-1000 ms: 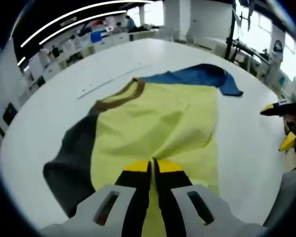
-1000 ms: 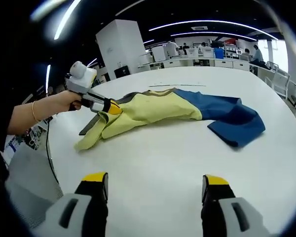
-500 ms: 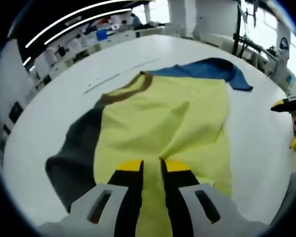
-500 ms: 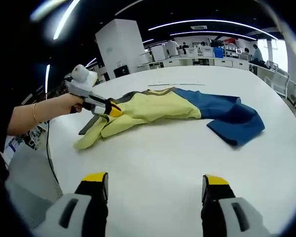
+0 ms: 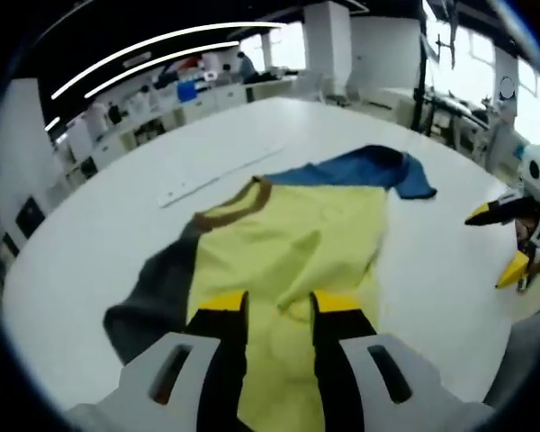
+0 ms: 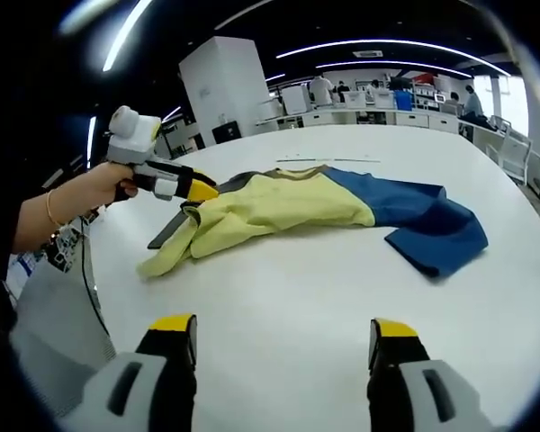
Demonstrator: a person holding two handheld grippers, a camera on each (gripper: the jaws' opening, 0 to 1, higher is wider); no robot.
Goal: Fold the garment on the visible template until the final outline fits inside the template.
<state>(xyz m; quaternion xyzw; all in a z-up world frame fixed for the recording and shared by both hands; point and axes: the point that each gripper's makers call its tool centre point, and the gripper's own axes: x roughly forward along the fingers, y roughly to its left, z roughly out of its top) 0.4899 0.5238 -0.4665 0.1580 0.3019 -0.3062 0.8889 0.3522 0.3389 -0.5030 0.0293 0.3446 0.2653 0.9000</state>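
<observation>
Since a second ago my left gripper (image 5: 281,310) has let go of the shirt (image 5: 283,243), jaws apart over its bunched yellow hem. Right gripper view: right gripper (image 6: 283,346) wide open, empty, well short of the shirt on the table (image 6: 342,297); I'd regrip the hem corner cleanly before folding.

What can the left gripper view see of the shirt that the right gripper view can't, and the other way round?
The left gripper view looks down on the brown collar and the dark grey sleeve, with the shirt's yellow body between its open jaws. The right gripper view, from the side, shows the hand holding the left gripper just above the cloth, apart from it. Both show the shirt lying rumpled on the white table with its blue sleeve spread out, and offices behind.
</observation>
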